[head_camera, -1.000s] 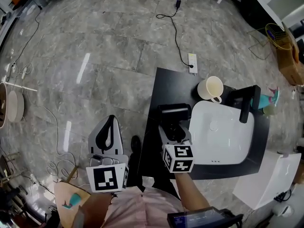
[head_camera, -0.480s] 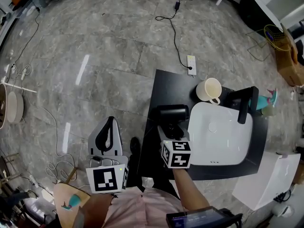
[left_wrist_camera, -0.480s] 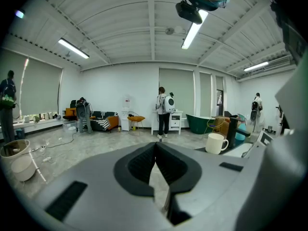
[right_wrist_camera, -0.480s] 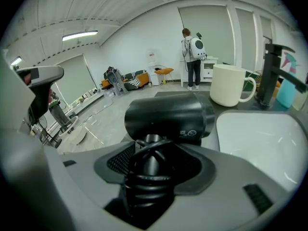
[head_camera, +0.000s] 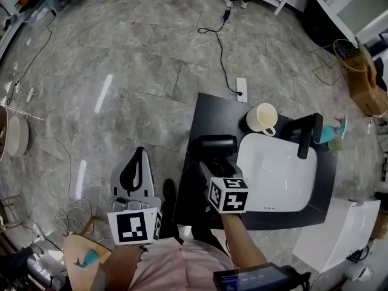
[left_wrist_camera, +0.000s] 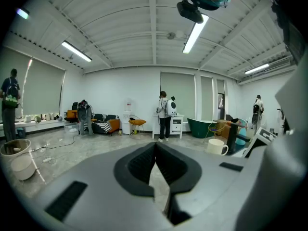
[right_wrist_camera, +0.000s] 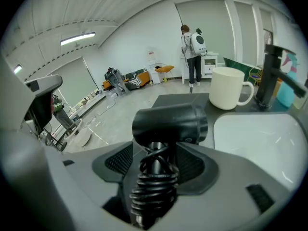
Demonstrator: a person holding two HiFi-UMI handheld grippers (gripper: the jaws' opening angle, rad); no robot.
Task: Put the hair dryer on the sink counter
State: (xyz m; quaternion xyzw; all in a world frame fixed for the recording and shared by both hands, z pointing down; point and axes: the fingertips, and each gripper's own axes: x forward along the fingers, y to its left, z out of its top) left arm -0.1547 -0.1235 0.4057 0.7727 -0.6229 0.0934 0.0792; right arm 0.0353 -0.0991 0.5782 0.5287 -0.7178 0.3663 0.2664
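Release of the dryer point(head_camera: 217, 143) on the black table point(head_camera: 206, 111), head view and both claw views.

The dryer lies on the left strip of the table, just beside the white sink point(head_camera: 279, 174). The mug point(head_camera: 262, 118) is beyond it to the far right.

The right claw point(head_camera: 219, 164) is opening at this moment. The dryer's handle, wound with its cord point(right_wrist_camera: 153, 186), stands between the jaws. A gap shows on each side of the handle, so the pads do not appear to press on it. The left claw point(head_camera: 136, 171) hangs over the floor to the left of the table, its jaws closed tip to tip on nothing.

**Step in hand:** judged to be letting go.
- The jaws should clear the handle on both sides before the claw moves.
- The claw should then draw straight back along the handle, toward the near side.
- A sideways pull could catch the cord coils and drag or roll the dryer toward the table's left edge.

**Orientation:**
- The long axis, through the handle, runs near to far.
- The handle's free end is nearest the person, and the barrel point(right_wrist_camera: 168, 124) is at the far end.
- The barrel lies crosswise, left to right, parallel to the sink's left rim.
- Which barrel end is the outlet cannot be told.
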